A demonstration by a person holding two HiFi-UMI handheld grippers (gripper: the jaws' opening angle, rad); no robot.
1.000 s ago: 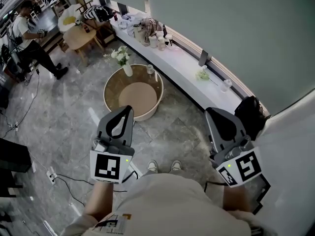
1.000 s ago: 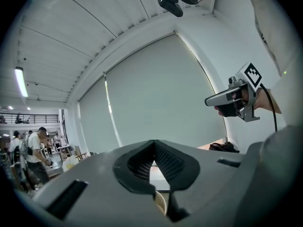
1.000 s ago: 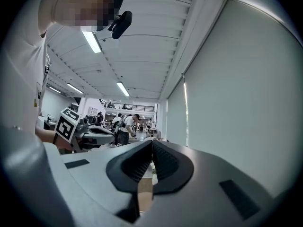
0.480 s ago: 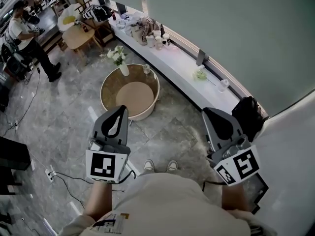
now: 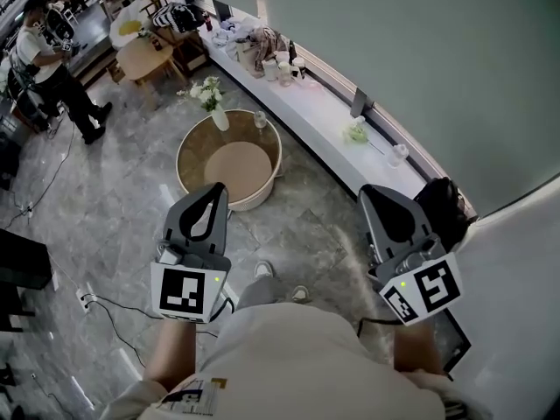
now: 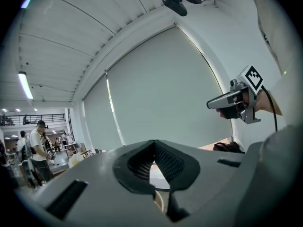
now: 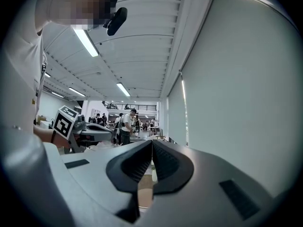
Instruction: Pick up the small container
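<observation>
Two grippers are held out level in front of the person, well apart from each other, above the grey stone floor (image 5: 105,199). The left gripper (image 5: 214,191) has its fingers (image 6: 165,160) pressed together with nothing between them. The right gripper (image 5: 372,192) likewise has its fingers (image 7: 163,163) closed on nothing.

The small container (image 5: 260,119) stands well ahead of both, on the round counter (image 5: 194,138). It is near the far rim and just beside a vase of white flowers (image 5: 213,103). It looks like a short, clear, glass-like jar standing upright. It is too small in the head view to tell whether it has a lid or contents.

The round counter has a pale outer wall and a brownish top with a lighter disc in the middle. Behind it a long white counter (image 5: 315,112) runs along the wall. It carries a heap of clutter (image 5: 258,49) at its far end and another clear vessel (image 5: 399,153) nearer the right gripper.
</observation>
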